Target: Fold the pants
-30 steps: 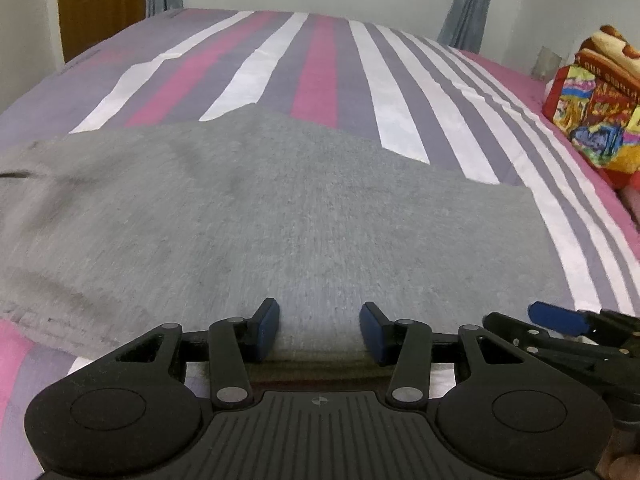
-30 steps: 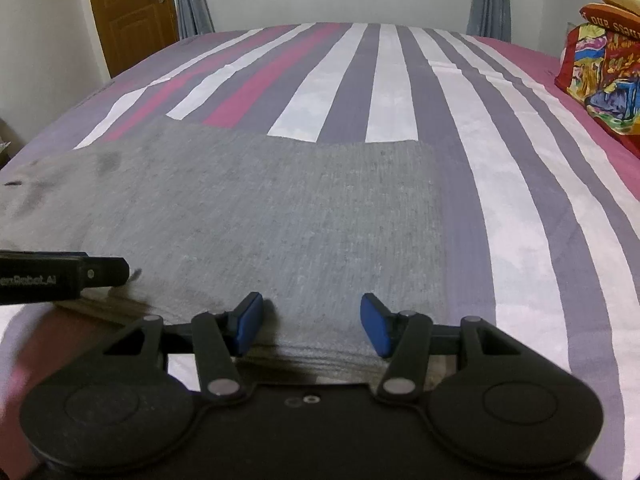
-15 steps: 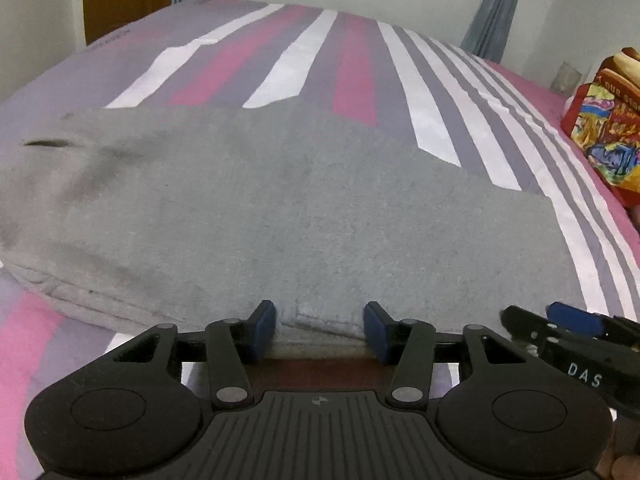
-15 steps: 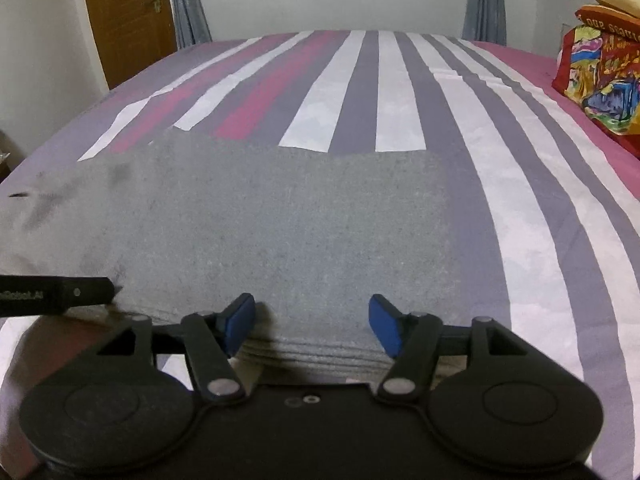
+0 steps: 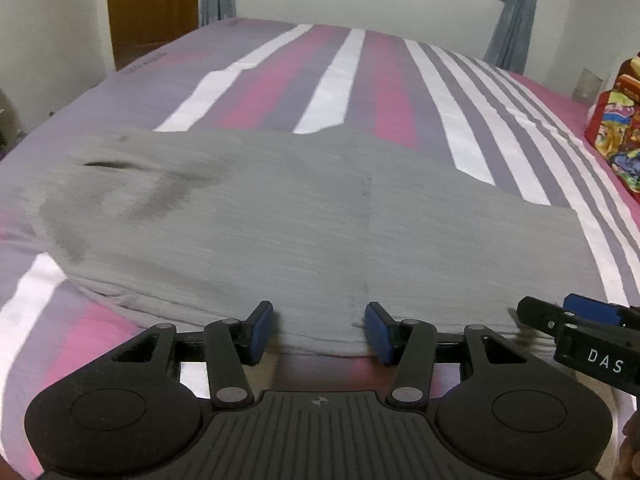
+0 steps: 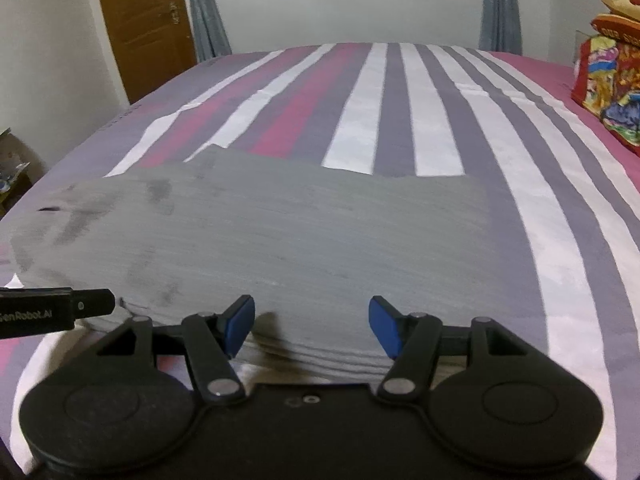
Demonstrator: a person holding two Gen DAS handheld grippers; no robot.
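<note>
Grey knit pants [image 5: 320,216], folded lengthwise into a long flat band, lying across the near part of the striped pink, white and purple bedsheet [image 5: 344,76]; stacked layered edges facing the cameras, waist end with a dark slit-like mark [image 5: 105,165] at far left of the band, cuff end squared off at right. Darker smudges on the cloth near that mark.

Left gripper [image 5: 319,330], black with blue pads [image 5: 262,330], at the pants' near edge, about midway along the band: jaws moderately apart, having just opened a little, nothing pinched, cloth edge lying between and just beyond the pads. Right gripper [image 6: 311,326] at the same near edge, closer to the cuff end: jaws wider, likewise just opened, holding nothing, folded layers visible between the pads.

Step in hand, judged: release after a lengthwise fold, before the crosswise fold. For a clean result: withdraw clear of the near edge without dragging the top layer; regrip all stacked layers at the cuff end, not the top one alone; carry both corners level toward the waist end; lay edges flush. Risk: layers slipping apart and skewing.

Colourful printed cushion [image 6: 612,92] well apart from the pants, at far right.
</note>
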